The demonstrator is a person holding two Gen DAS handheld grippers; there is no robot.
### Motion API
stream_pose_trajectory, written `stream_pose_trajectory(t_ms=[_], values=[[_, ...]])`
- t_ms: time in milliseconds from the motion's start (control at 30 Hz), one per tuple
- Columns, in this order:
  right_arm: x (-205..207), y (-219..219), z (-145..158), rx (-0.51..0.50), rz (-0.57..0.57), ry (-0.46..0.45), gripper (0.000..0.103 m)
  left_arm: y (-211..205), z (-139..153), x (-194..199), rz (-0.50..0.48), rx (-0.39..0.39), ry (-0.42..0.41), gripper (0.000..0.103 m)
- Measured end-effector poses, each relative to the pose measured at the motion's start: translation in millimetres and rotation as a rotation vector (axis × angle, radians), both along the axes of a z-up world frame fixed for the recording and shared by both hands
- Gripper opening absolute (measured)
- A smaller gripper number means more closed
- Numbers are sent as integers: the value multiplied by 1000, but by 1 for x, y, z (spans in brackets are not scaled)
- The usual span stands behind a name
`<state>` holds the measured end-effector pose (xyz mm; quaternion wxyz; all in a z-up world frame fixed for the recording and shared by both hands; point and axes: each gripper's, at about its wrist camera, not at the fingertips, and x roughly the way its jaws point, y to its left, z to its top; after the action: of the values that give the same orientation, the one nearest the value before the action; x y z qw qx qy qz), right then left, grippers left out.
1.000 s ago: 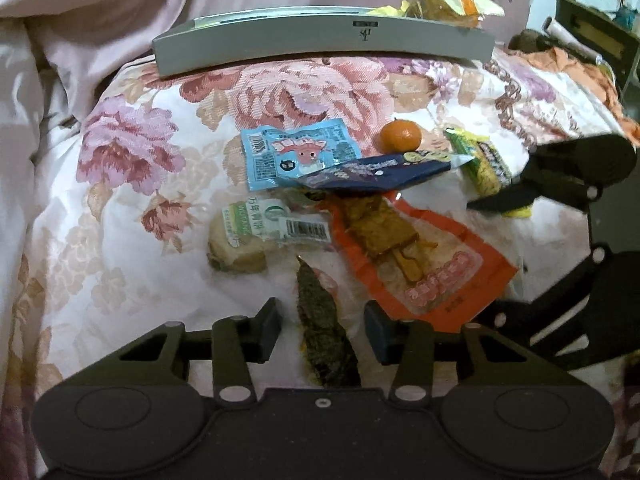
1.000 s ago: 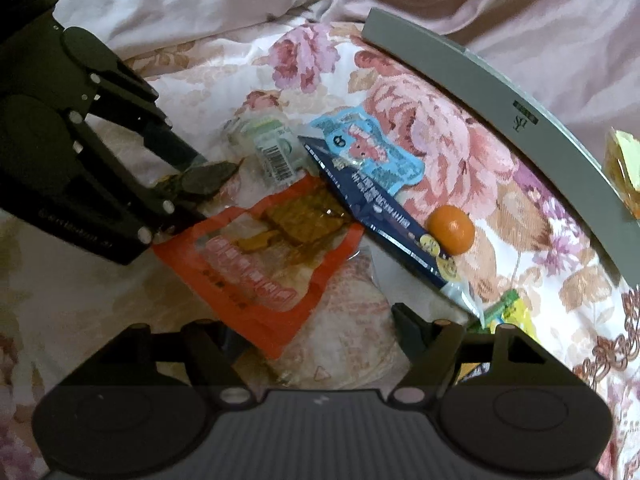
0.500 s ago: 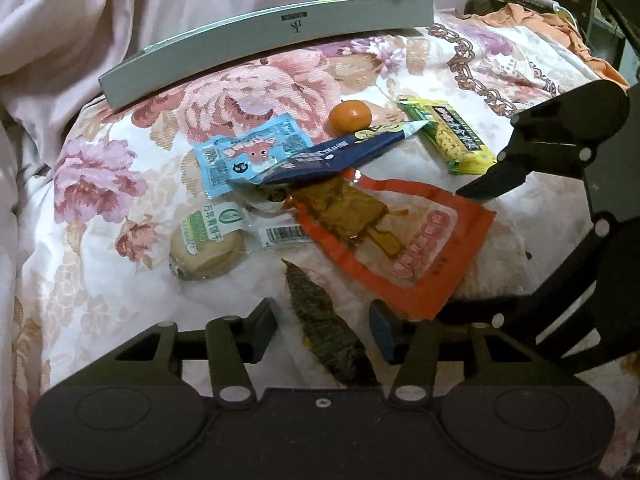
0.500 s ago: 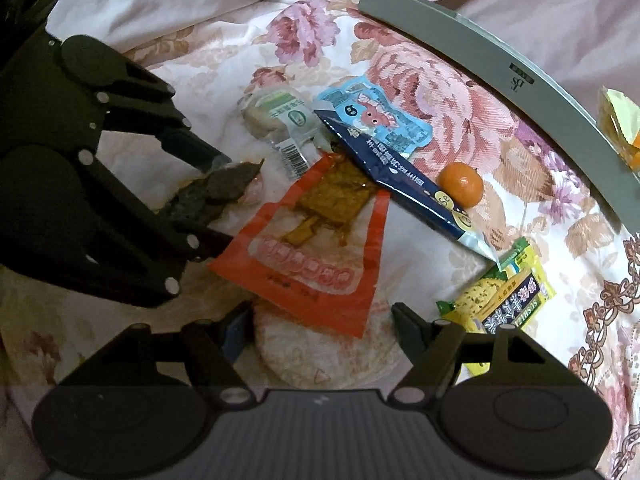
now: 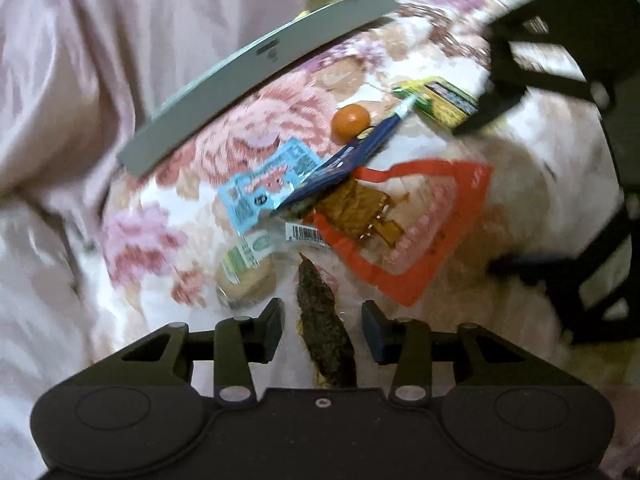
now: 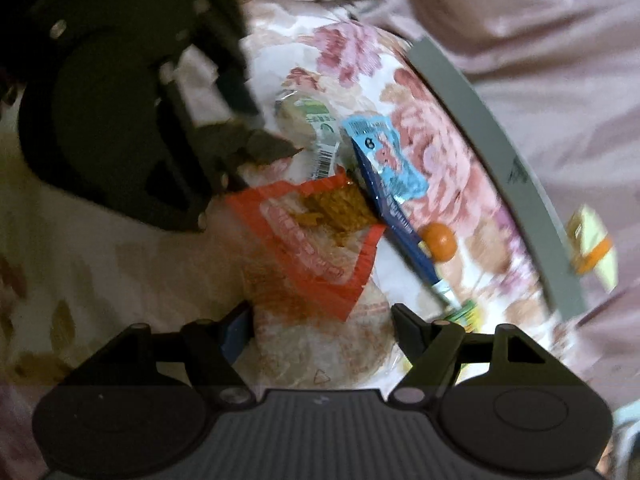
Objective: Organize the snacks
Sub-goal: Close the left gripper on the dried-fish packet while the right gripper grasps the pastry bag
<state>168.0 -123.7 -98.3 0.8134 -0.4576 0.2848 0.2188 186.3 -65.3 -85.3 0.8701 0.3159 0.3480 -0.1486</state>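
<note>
While gripped lengthwise | dark snack strip (image 5: 324,332) | tip points forward

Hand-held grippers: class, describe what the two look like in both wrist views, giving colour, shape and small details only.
Both are matt black plastic. The left hand-held gripper has a broad body with two round discs, angular struts, silver pivot screws and blocky fingers. The right hand-held gripper matches it, with a ribbed grey centre panel and blue on one inner pad. No cables or sleeves show.

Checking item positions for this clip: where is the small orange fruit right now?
The orange fruit lies on the flowered cloth, upper middle of the left wrist view, touching the dark blue packet near its tip, with the yellow-green packet to its right.
</note>
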Motion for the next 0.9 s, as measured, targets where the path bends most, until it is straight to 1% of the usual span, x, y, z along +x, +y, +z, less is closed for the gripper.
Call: stream_pose_trajectory(t_ms=[67,100,267,367,533,633,767,900], values=[[-5,2,-3,-40,19,-40,77,-3,-2,-3,-23,41,-24,44],[-6,2,-4,-51,25,-54,77,-4,-2,-4,-27,49,-30,44],[-8,0,-11,-129,33,-143,77,-1,0,-2,-10,46,-39,44],[-7,-2,-13,-155,31,-178,77,-2,1,-4,-12,73,-67,44],[-7,-3,-16,-199,39,-230,77,-9,-1,-13,-79,190,-173,44],[-5,-4,-16,-210,36,-252,77,-10,2,-15,-94,203,-206,43],[-2,-6,-12,-202,14,-282,77,-9,2,-14,-94,205,-203,43],[-1,-7,-8,-189,3,-294,77,-11,0,-18,-105,235,-223,43]])
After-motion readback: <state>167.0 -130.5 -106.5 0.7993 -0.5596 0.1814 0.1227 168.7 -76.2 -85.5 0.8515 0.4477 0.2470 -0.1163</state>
